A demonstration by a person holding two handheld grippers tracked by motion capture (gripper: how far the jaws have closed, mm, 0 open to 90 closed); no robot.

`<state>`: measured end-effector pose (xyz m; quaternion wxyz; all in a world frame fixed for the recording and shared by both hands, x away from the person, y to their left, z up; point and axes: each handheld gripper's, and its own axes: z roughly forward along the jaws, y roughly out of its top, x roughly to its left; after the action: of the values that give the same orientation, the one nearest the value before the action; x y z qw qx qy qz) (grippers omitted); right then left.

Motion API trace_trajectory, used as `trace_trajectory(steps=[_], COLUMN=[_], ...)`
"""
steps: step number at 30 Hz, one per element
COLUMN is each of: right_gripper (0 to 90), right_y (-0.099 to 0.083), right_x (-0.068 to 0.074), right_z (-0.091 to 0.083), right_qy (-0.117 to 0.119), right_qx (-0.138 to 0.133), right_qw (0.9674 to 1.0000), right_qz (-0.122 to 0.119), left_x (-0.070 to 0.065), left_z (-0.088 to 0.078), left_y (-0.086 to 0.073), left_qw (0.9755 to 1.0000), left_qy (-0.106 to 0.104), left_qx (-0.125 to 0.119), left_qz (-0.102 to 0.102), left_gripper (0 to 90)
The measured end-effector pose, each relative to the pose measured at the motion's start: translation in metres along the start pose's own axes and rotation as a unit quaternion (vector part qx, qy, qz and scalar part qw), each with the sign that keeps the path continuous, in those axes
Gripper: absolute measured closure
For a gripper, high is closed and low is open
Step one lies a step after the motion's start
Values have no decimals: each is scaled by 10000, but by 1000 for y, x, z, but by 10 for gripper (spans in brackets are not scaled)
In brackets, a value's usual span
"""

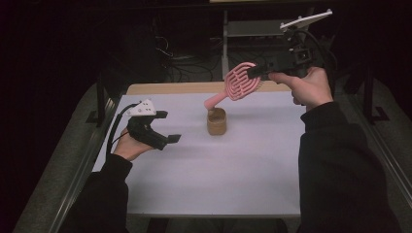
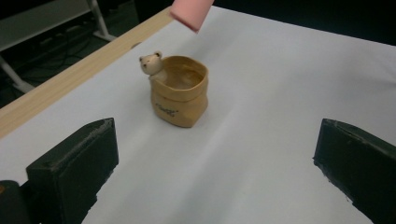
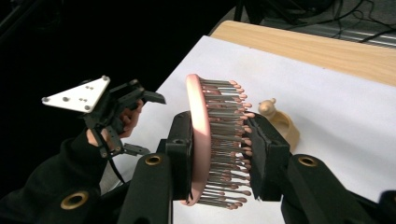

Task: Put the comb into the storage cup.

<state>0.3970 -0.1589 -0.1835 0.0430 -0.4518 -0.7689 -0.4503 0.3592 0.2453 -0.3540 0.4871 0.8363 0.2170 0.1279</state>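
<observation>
In the high view, the right tool [image 1: 254, 72] is gripping the pink hairbrush [image 1: 237, 85] by its head, its handle slanting down toward the bear cup [image 1: 216, 121] on the white worktop [image 1: 233, 170]. The left tool [image 1: 165, 127] is hovering wide apart, holding nothing.

In the left gripper view, the cup [image 2: 180, 90] is standing ahead between its spread jaws.

In the right gripper view, the jaws are clamping the brush [image 3: 210, 140] back and bristles.

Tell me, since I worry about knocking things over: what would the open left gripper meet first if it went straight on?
Probably the tan bag-shaped ceramic cup with a bear figure, which stands ahead between the jaws of the left gripper; depth is unclear.
</observation>
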Motion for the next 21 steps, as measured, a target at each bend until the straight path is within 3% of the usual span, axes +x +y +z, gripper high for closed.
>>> trace_trajectory(steps=[7, 21], right_gripper=[637, 637], right_y=[5, 10], right_x=[-7, -22], right_z=[0, 7], right_qy=[-139, -391], right_qx=[50, 138], right_qw=[9998, 9987], right_qz=[90, 295], left_x=[5, 9], left_z=[-9, -17], left_y=[-15, -46], left_qw=[9996, 9979], left_qy=[235, 411], left_qx=[-139, -322], left_qz=[-90, -372], left_gripper=[0, 0])
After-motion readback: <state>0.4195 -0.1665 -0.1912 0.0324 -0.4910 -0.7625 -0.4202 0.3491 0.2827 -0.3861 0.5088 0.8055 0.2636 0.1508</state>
